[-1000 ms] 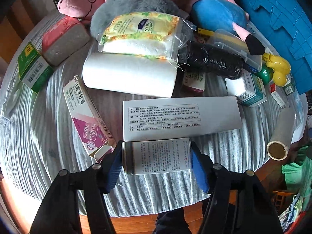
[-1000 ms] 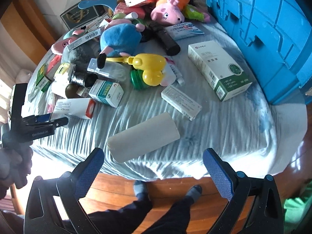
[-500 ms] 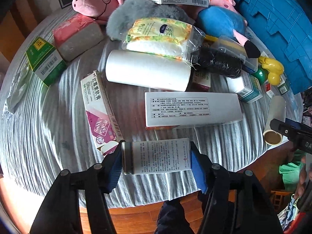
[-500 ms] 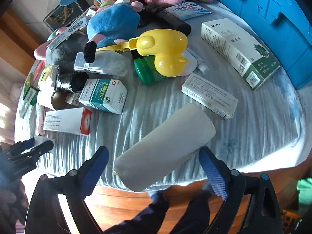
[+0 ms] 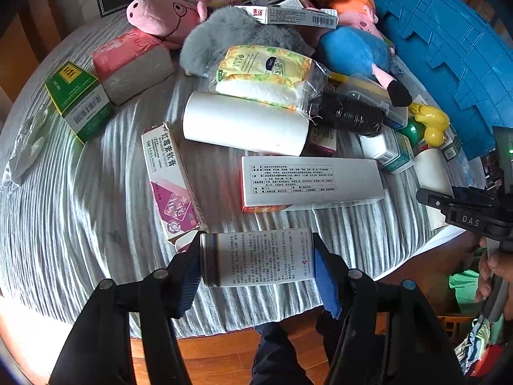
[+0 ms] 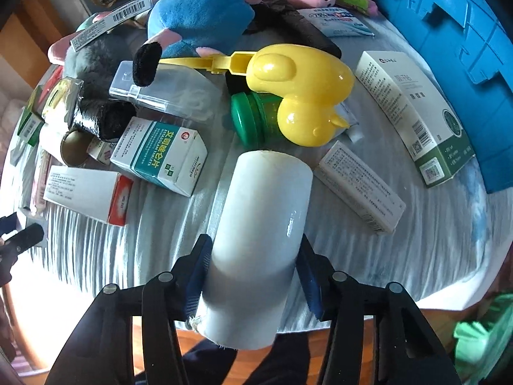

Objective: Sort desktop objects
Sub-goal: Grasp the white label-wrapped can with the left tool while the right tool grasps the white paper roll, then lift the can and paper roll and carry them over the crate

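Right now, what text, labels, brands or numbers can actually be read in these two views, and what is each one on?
"ESTAZOLAM TABLETS": teal-and-white box.
"DAS": right gripper body, seen from the left wrist.
"75%": flat blue-and-white packet.
Large red Chinese characters: pink-and-white box.
Too small to read: fine print on the bottle in the left gripper, the long white box, and the barcode digits.

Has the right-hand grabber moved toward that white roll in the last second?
Yes. The right gripper moved forward over the table edge; its fingers now flank the white roll, nearer the yellow duck.
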Tool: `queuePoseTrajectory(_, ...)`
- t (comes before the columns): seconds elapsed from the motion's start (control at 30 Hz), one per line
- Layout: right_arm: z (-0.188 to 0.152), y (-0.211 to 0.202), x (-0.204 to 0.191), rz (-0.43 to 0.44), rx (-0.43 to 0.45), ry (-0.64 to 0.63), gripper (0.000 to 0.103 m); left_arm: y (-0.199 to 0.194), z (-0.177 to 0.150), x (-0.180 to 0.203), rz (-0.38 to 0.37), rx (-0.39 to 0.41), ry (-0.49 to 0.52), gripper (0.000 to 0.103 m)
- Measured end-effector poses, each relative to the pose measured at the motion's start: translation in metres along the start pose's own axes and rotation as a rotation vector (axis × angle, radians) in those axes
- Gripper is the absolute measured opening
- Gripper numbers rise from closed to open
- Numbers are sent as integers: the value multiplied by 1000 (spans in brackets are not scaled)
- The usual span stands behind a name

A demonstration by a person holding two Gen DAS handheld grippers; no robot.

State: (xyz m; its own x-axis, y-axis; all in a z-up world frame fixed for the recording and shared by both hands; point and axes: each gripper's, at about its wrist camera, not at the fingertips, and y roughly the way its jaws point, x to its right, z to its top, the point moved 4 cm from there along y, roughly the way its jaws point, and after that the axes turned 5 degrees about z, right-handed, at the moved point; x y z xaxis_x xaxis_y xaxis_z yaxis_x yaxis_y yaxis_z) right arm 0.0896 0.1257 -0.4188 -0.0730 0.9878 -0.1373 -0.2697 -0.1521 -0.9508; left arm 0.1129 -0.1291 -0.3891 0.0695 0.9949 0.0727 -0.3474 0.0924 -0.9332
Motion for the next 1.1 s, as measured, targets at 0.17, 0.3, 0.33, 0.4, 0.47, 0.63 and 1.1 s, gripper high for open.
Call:
queuePoseTrajectory(0.17, -1, -18, 3, 13, 14, 7, 50, -19, 20, -1, -30, 37, 5, 61)
queuePoseTrajectory(0.3, 1, -36, 5, 24, 35, 14, 50, -36, 25, -1, -36, 70, 7, 61)
queuePoseTrajectory(0.33, 3, -41, 4, 28, 42, 16, 50, -42, 33, -1, -39, 78, 7, 61)
queuePoseTrajectory(0.4, 7, -50, 4, 32, 58, 13, 50, -47, 42, 5, -41, 97, 10, 61)
queuePoseTrajectory(0.47, 10, -63, 5, 36, 79, 6, 50, -53, 48, 9, -42, 117, 16, 61)
queuePoseTrajectory(0.63, 24, -91, 2, 39, 129, -20, 50, -74, 62, 9, -47, 165, 10, 61)
queuePoseTrajectory(1.1, 70, -180, -29, 63, 280, -171, 50, -146, 119, 12, -74, 321, -89, 61)
